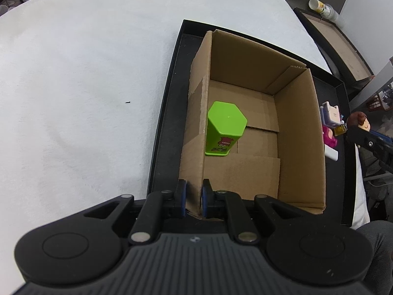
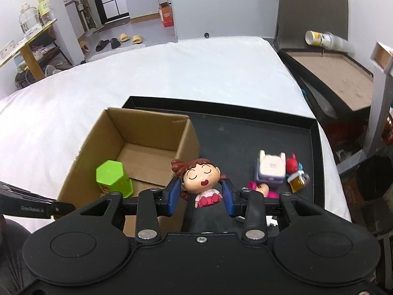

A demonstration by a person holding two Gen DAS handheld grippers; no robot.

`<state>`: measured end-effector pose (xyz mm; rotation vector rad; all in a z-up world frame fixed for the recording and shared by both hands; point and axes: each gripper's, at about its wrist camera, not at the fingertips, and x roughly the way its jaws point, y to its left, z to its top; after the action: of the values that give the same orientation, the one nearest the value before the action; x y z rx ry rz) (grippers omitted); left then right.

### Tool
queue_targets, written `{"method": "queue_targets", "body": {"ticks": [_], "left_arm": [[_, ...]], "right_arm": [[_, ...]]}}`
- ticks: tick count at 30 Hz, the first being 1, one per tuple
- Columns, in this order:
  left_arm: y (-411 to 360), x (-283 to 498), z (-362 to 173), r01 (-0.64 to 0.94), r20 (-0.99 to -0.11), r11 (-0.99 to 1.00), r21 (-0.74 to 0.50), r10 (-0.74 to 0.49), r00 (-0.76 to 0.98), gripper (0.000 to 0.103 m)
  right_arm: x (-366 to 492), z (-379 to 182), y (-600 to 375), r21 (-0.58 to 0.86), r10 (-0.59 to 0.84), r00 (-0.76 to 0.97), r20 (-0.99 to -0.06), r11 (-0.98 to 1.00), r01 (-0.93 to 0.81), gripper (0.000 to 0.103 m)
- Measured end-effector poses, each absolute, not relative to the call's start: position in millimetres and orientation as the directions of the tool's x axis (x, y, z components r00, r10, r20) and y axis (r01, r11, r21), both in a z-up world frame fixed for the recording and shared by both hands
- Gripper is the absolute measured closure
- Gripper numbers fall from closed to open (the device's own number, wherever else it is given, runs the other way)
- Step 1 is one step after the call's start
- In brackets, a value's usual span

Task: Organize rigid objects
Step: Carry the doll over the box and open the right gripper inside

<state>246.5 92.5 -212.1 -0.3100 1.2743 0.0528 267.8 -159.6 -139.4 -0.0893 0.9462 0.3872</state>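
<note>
An open cardboard box (image 1: 299, 132) stands in a black tray (image 1: 169, 103). A green hexagonal container (image 1: 224, 127) stands upright inside it, near the left wall. My left gripper (image 1: 194, 198) is shut on the box's left wall at its near corner. In the right wrist view my right gripper (image 2: 200, 196) is shut on a doll figurine (image 2: 201, 180) with brown hair and a pink dress, held above the tray just right of the box (image 2: 98, 135). The green container (image 2: 113, 177) shows there too.
Small toys lie in the tray's right part: a white-lilac block (image 2: 271, 169), a pink doll (image 2: 261, 189), a red figure (image 2: 292, 163) and a yellow piece (image 2: 298, 182). White cloth (image 1: 73, 86) covers the table. A second tray (image 2: 334, 71) and a bottle (image 2: 319, 39) sit beyond the table's right edge.
</note>
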Motion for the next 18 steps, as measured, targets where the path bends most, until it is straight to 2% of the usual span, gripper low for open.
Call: {"method": "queue_targets", "body": {"ticks": [18], "left_arm": [[103.4, 241.2, -211.2, -0.178, -0.928, 0.948, -0.263, -0.197, 0.317, 0.090]], "right_arm": [[275.4, -123.7, -104.2, 0.038, 0.277, 0.528, -0.803, 0.908, -0.418, 0.067]]}}
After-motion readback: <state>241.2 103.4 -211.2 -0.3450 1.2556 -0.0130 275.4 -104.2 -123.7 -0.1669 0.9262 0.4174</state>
